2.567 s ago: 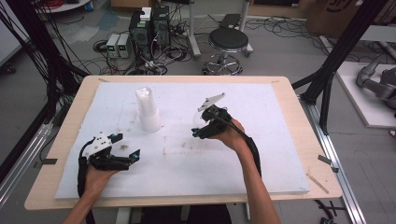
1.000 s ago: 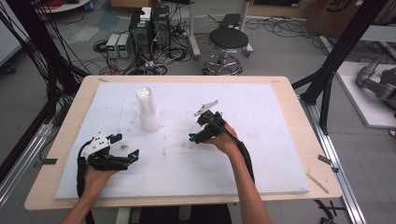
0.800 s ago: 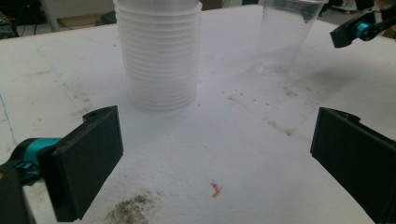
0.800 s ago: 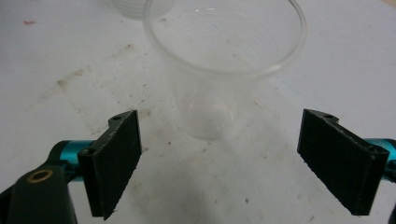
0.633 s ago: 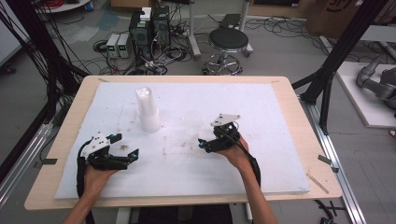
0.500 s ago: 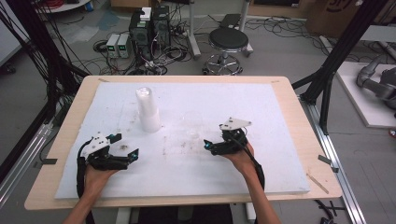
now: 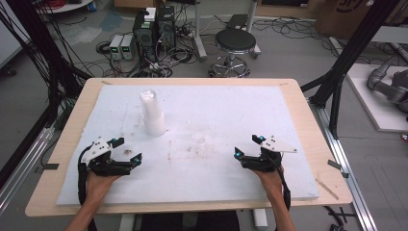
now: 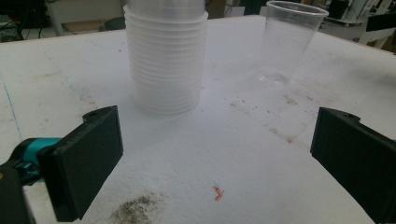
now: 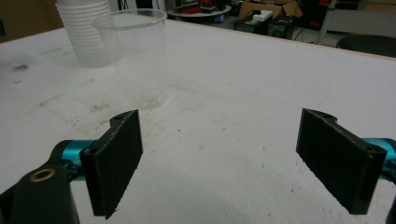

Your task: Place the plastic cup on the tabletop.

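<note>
High view: fixed above near table edge, looks fwd and down, far off, whole white board point(image 7: 216, 120) mid-frame. Left gripper view: low, close over board, cup stack point(image 8: 166, 56) top centre, single cup point(image 8: 287, 42) upper right. Right gripper view: low too, both upper left. All three share stack.

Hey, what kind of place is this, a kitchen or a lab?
Most likely a lab or workshop: computer towers amid tangled floor cables, black frame struts, and a foam-topped table.
</note>
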Available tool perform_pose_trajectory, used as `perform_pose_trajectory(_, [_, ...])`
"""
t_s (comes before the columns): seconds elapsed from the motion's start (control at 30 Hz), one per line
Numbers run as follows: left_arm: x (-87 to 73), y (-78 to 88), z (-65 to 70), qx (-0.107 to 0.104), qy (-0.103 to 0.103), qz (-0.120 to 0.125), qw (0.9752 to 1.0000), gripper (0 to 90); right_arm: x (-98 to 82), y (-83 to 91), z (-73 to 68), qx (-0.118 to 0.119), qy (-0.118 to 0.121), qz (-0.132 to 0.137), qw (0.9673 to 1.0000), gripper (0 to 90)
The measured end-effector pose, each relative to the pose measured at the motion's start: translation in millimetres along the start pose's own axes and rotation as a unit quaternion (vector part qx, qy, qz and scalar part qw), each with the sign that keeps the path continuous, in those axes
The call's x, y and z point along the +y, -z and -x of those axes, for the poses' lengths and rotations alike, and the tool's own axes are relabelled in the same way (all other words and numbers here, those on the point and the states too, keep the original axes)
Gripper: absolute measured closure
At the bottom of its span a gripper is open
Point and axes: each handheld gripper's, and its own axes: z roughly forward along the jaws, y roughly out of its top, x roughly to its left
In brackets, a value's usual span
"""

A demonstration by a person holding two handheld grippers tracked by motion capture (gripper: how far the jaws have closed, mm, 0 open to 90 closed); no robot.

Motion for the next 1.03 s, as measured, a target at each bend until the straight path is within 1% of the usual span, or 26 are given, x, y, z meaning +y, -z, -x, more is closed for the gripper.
perform_pose_trajectory(0.03, [-0.2,0.1,0.3,0.001,-0.001,0.002,1.0000,2.4,-0.6,0.7,-0.3,-0.002,0.002,-0.004,1.0000,14.6])
perform_pose_trajectory(0.07, [-0.2,0.4,0.6,0.000,-0.002,0.003,1.0000,2.4,-1.1,0.9,0.2,-0.007,0.007,-0.002,1.0000,14.6])
perform_pose_trajectory(0.1, [-0.3,0.4,0.6,0.000,-0.003,0.003,1.0000,2.4,-1.1,0.9,0.2,-0.007,0.007,-0.002,1.0000,14.6])
perform_pose_trajectory(0.13, [-0.3,0.3,0.8,0.000,-0.003,0.004,1.0000,2.4,-2.5,1.9,0.4,-0.004,0.002,0.000,1.0000,14.6])
perform_pose_trajectory(0.2, [-0.2,0.1,0.4,0.001,-0.001,0.003,1.0000,2.4,-4.2,2.2,1.7,-0.003,0.000,0.001,1.0000,14.6])
perform_pose_trajectory(0.4, [-0.4,0.6,0.5,0.002,-0.002,0.004,1.0000,2.4,-5.4,6.0,2.0,-0.002,0.000,0.016,0.9999,14.7])
perform_pose_trajectory(0.43, [-0.5,0.9,0.8,0.002,-0.003,0.007,1.0000,2.4,-5.5,6.3,2.3,-0.002,0.003,0.020,0.9998,14.7])
perform_pose_trajectory(0.53, [-0.9,1.7,1.3,0.004,-0.004,0.012,0.9999,2.4,-6.2,6.6,2.2,-0.003,0.001,0.021,0.9998,14.7])
perform_pose_trajectory(0.57, [-0.9,1.7,1.3,0.004,-0.004,0.012,0.9999,2.4,-6.7,6.5,2.7,-0.002,0.002,0.021,0.9998,14.7])
perform_pose_trajectory(0.63, [-0.8,1.4,1.0,0.003,-0.003,0.011,0.9999,2.4,-8.1,6.3,3.3,-0.007,0.005,0.020,0.9998,14.7])
perform_pose_trajectory(0.77, [-0.7,1.4,0.3,0.003,0.000,0.010,0.9999,2.4,-10.7,7.1,3.9,-0.008,0.001,0.018,0.9998,14.7])
perform_pose_trajectory(0.8, [-0.7,1.4,-0.1,0.002,0.000,0.010,0.9999,2.4,-11.7,7.6,4.5,-0.009,-0.001,0.022,0.9997,14.7])
perform_pose_trajectory(0.97, [-0.9,2.2,0.2,0.002,0.000,0.014,0.9999,2.4,-11.4,8.5,4.6,-0.010,0.001,0.025,0.9996,14.7])
perform_pose_trajectory(1.03, [-0.9,2.3,0.3,0.002,0.000,0.015,0.9999,2.4,-11.6,8.5,5.3,-0.010,-0.002,0.025,0.9997,14.7])
